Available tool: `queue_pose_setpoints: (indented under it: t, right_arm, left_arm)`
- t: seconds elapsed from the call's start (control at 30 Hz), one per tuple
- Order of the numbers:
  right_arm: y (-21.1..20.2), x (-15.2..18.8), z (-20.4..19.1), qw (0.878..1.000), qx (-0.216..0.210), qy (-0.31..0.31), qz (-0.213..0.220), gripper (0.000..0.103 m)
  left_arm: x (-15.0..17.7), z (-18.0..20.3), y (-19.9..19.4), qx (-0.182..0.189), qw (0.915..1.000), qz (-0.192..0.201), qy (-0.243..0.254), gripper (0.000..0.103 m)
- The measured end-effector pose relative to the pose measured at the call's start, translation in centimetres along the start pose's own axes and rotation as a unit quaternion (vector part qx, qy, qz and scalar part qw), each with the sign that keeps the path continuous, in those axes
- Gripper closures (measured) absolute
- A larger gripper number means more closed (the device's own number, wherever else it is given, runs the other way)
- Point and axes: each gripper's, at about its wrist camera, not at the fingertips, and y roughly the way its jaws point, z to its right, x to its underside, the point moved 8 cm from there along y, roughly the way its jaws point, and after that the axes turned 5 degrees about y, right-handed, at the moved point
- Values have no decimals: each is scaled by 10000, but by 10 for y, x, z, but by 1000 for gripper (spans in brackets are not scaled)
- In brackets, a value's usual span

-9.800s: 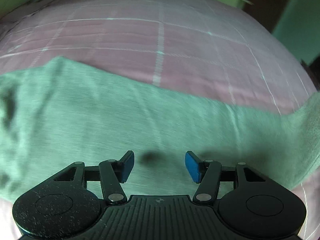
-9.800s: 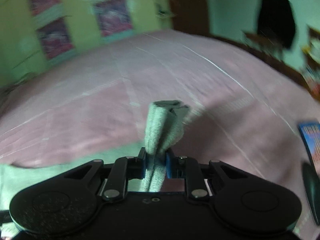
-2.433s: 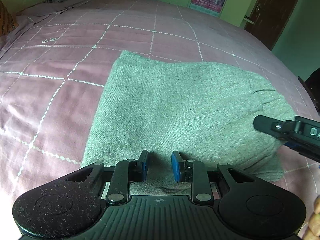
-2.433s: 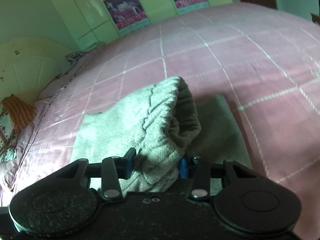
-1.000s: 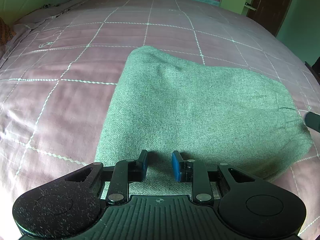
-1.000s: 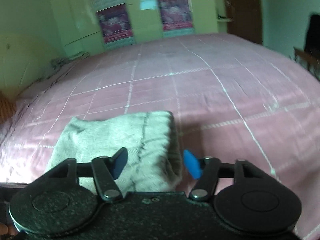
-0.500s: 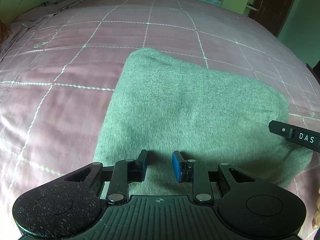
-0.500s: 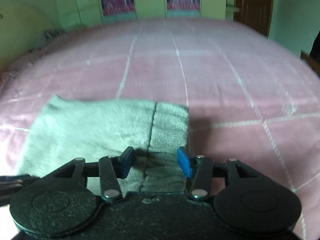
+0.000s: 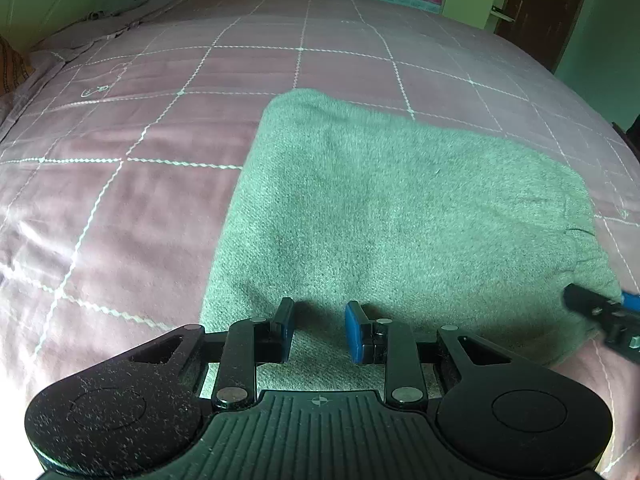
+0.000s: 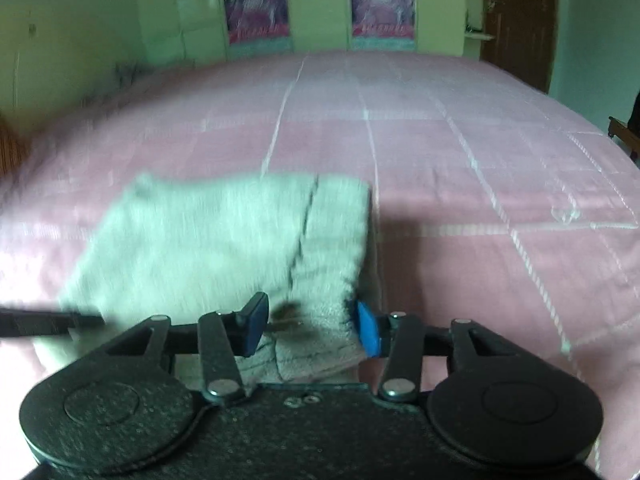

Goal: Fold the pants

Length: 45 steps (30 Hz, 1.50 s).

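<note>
Ahead of the left hand-held gripper [image 9: 319, 330] the folded pants [image 9: 400, 216] lie low and flat; beyond and to its left the bed [image 9: 120, 184] is bare cover. To its right, the right hand-held gripper [image 9: 608, 320] stands at the pants' edge. Ahead and right of the right hand-held gripper [image 10: 314, 326], the bed [image 10: 480, 184] runs open to the wardrobe [image 10: 320, 8] and door [image 10: 520, 20].

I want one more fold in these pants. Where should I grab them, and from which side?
Probably the ribbed end of the pants on the bed: it lies between the right gripper's open fingers. Come in low from the near edge, pinching all layers.
</note>
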Motion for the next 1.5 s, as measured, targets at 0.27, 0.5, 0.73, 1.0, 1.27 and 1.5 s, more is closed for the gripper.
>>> queue_pose_setpoints:
  t: [0.27,0.5,0.73,1.0,1.27,1.5]
  right_arm:
    - [-7,-4,0,10000,-37,44,-17,52]
    - [2,-63,-28,9991,-208,-160,328,58]
    - [63,-89,-37,9999,33,-40,97,67]
    - [68,-83,-36,9993,34,-222,307,67]
    - [47,-71,-27,9996,-105,-203,159,66]
    - [-6,-16,-21,9989,-195,-403,153,66]
  left_arm:
    - [-19,-11,-17,141,9999,68,26,75]
    - [-71,4,22,331,9984,-91,452,75]
    - [-114,19,77,286,9983,-146,484,75]
    - [-131,19,101,215,9994,-102,262,75]
    - [-72,4,41,281,9984,27,484,75]
    - [-11,2,4,290,9988,90,373,75]
